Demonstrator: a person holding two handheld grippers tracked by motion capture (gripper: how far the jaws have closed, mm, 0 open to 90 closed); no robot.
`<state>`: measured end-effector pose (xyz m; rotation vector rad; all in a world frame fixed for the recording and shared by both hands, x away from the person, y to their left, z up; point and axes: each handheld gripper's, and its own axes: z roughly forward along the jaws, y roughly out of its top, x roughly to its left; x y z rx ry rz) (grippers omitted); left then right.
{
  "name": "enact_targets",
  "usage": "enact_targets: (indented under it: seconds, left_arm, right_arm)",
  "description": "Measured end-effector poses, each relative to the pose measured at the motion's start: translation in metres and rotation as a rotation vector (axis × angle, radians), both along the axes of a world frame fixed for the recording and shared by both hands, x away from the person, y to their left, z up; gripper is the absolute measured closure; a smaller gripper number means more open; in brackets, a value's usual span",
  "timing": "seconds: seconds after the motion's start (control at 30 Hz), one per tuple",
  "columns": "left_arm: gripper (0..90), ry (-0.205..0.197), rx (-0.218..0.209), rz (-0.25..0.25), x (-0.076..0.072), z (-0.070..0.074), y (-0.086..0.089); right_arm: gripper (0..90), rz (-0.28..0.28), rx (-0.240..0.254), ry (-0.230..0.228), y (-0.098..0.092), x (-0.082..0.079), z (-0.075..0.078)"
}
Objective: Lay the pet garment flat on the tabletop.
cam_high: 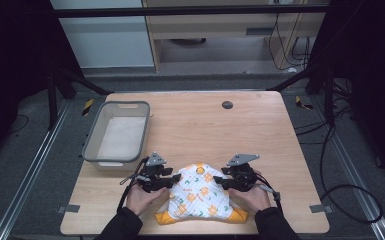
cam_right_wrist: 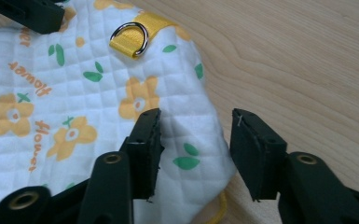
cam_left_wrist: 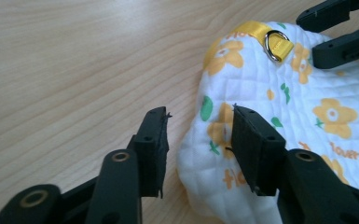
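A white quilted cloth bib (cam_high: 200, 192) printed with orange flowers and green leaves lies flat on the pale wooden bench (cam_high: 260, 130), close to its near edge and between the person's two hands. Its lower corners are trimmed in yellow-orange, and a yellow strap with a metal D-ring (cam_left_wrist: 276, 43) sits at its top edge.

The left gripper (cam_high: 166, 176) rests low at the bib's left edge. In the left gripper view its jaws stand partly spread, one over bare wood and the other over the cloth, so the rounded edge of the bib lies in the gap; the pads do not press on it.

The right gripper (cam_high: 224, 180) rests at the bib's right edge. In the right gripper view its jaws are likewise partly spread, one above the quilted fabric and the other above the wood just beside it, with the hem between them and not pinched.

A grey plastic tub (cam_high: 117, 134) with a white lining stands on the bench's left side, well apart from the bib.
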<state>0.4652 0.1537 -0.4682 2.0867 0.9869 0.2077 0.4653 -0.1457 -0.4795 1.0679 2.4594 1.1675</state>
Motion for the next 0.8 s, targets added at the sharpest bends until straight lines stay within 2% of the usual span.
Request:
enact_targets:
  seconds: [0.23,0.33,0.43,0.53,0.6,0.73,0.8]
  left_arm:
    - [73.2,0.049,0.028,-0.022,-0.001,-0.010,-0.006]
    - [78.6,0.057,0.027,-0.030,-0.001,-0.010,-0.008]
    - [82.1,0.059,0.030,-0.035,-0.002,-0.009,-0.009]
    - [83.0,0.039,0.007,-0.032,-0.002,-0.001,-0.007]
    - [83.0,0.020,-0.004,-0.034,-0.003,0.005,-0.006]
    - [83.0,-0.043,-0.039,-0.030,-0.004,0.027,-0.004]
    - [83.1,-0.083,-0.043,-0.031,-0.005,0.039,-0.005]
  right_arm:
    - [68.8,0.013,-0.027,0.007,0.004,-0.002,0.001]
    - [78.2,0.020,-0.043,0.007,0.005,-0.004,0.001]
    - [81.5,0.029,-0.039,0.012,0.006,-0.004,0.004]
    - [82.3,0.035,-0.037,0.007,0.006,-0.005,0.008]
    - [82.5,0.033,-0.030,-0.011,0.004,-0.006,0.014]
    - [82.5,0.012,0.009,-0.069,-0.002,-0.007,0.032]
    - [82.5,0.003,0.023,-0.104,-0.004,-0.008,0.042]
